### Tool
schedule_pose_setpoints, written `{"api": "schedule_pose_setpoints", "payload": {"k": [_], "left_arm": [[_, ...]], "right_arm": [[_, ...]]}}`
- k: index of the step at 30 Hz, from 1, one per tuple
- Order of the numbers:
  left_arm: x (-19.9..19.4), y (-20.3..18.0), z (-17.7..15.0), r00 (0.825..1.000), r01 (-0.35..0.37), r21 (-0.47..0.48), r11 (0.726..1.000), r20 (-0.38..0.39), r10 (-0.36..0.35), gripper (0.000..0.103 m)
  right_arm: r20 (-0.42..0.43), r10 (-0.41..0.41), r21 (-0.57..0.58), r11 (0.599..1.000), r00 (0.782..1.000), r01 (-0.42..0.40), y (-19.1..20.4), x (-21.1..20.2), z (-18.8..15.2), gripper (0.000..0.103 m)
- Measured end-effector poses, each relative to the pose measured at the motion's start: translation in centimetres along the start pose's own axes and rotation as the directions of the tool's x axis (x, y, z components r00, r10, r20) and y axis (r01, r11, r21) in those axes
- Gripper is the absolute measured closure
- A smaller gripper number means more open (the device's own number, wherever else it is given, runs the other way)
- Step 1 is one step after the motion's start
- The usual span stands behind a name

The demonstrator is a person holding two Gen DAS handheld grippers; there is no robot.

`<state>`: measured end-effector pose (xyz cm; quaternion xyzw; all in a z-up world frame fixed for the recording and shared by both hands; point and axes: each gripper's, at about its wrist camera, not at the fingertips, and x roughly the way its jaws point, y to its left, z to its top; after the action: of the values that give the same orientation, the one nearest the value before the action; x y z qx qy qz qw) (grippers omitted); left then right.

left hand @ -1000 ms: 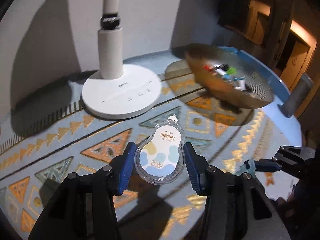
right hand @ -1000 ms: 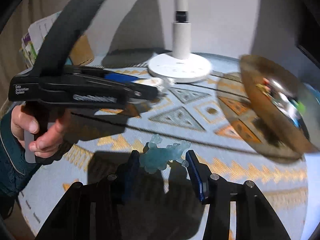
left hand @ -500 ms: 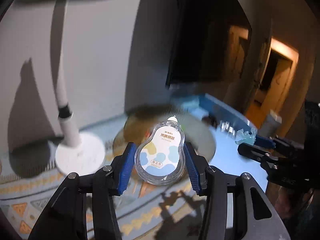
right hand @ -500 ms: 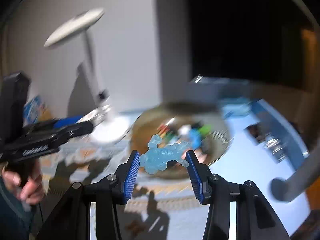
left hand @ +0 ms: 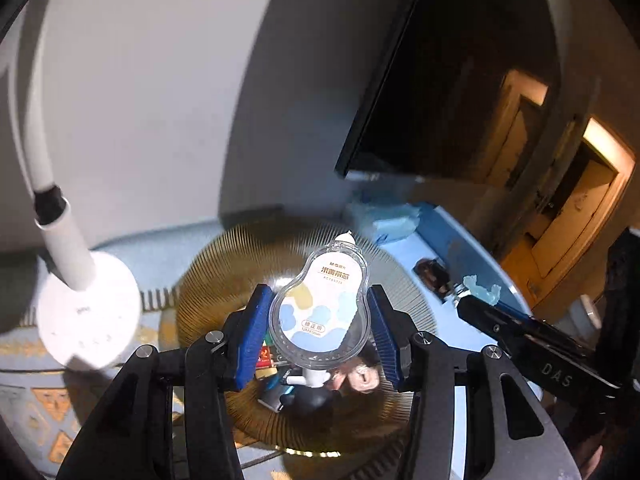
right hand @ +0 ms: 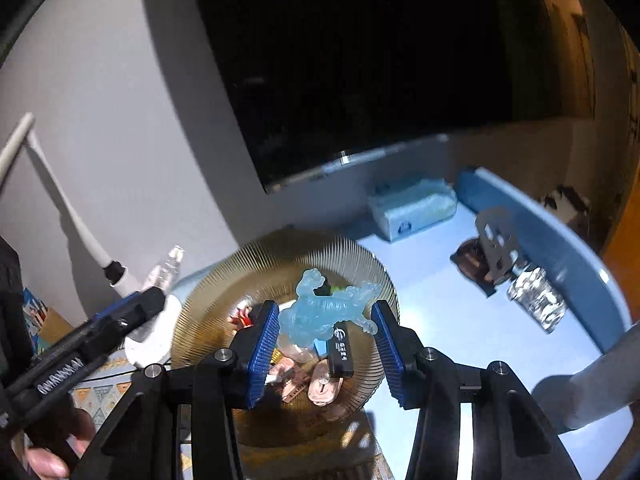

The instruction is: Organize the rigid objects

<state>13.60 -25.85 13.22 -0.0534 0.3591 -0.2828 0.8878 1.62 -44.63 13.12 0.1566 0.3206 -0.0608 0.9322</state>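
My left gripper (left hand: pixel 318 330) is shut on a clear pear-shaped correction tape case (left hand: pixel 320 312) with a blue and yellow label, held above the ribbed amber glass bowl (left hand: pixel 224 276). In the right wrist view my right gripper (right hand: pixel 326 342) is shut on a translucent light-blue figurine (right hand: pixel 324 312), also above the amber bowl (right hand: pixel 360 256). Several small items lie in the bowl, among them a black USB stick (right hand: pixel 342 350) and a pink piece (right hand: pixel 326 388). Each gripper shows at the other view's edge: the right gripper (left hand: pixel 476 294) with the figurine, the left gripper (right hand: pixel 160 280) with the case.
A white desk lamp (left hand: pixel 86 312) stands left of the bowl on a patterned mat (left hand: pixel 48 400). Behind the bowl sits a dark monitor (right hand: pixel 380 60) and a light-blue tissue pack (right hand: pixel 412 204). A dark clip (right hand: pixel 496 248) and a foil packet (right hand: pixel 536 300) lie on the blue tray (right hand: pixel 560 240) at right.
Both grippers have risen from low over the mat and travelled to the right, and now hang over the amber bowl. Each keeps its object; the right gripper rolled.
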Motion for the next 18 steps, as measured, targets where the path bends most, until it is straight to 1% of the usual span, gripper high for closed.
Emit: {"api": "schedule_pose_setpoints", "payload": {"k": [3, 7, 12, 13, 14, 15, 16, 17, 18], "left_arm": [[1.8, 0.2, -0.6, 0.999, -0.02, -0.004, 1.0, -0.033, 0.019, 0.057], [3.4, 0.3, -1.0, 0.998, -0.028, -0.003, 1.0, -0.064, 0.028, 0.057], [4.4, -0.1, -1.0, 0.997, -0.028, 0.004, 1.0, -0.078, 0.028, 0.057], [4.3, -0.4, -1.0, 0.997, -0.03, 0.015, 0.999, -0.074, 0.031, 0.051], [4.3, -0.5, -0.9, 0.997, -0.027, 0.025, 0.999, -0.069, 0.029, 0.033], [3.6, -0.8, -1.0, 0.999, -0.024, 0.041, 0.999, -0.039, 0.025, 0.027], [3.0, -1.0, -1.0, 1.0, -0.025, 0.054, 0.998, -0.008, 0.026, 0.024], [2.6, -1.2, -1.0, 1.0, -0.027, 0.068, 0.997, 0.006, 0.027, 0.024], [2.1, -1.4, -1.0, 1.0, -0.019, 0.091, 0.996, -0.004, 0.019, 0.024]], "right_arm": [[-0.041, -0.003, 0.009, 1.0, 0.999, 0.004, -0.5, 2.1, -0.4, 0.056], [-0.076, 0.0, 0.005, 1.0, 0.997, 0.0, -1.0, 4.2, -0.7, 0.056], [-0.097, -0.013, 0.019, 1.0, 0.995, 0.015, -1.2, 5.4, -0.6, 0.056], [-0.107, -0.014, 0.025, 1.0, 0.994, 0.016, -1.4, 5.8, -0.5, 0.053], [-0.123, -0.008, 0.033, 0.999, 0.992, 0.012, -1.5, 6.2, -0.4, 0.042], [-0.123, -0.007, 0.038, 0.999, 0.992, 0.012, -1.7, 6.4, -0.4, 0.038], [-0.111, -0.015, 0.042, 0.999, 0.994, 0.019, -1.8, 6.2, -0.3, 0.038], [-0.101, -0.026, 0.036, 0.999, 0.995, 0.029, -1.8, 6.0, -0.3, 0.038], [-0.095, -0.033, 0.03, 0.999, 0.995, 0.036, -1.7, 5.7, -0.3, 0.038]]}}
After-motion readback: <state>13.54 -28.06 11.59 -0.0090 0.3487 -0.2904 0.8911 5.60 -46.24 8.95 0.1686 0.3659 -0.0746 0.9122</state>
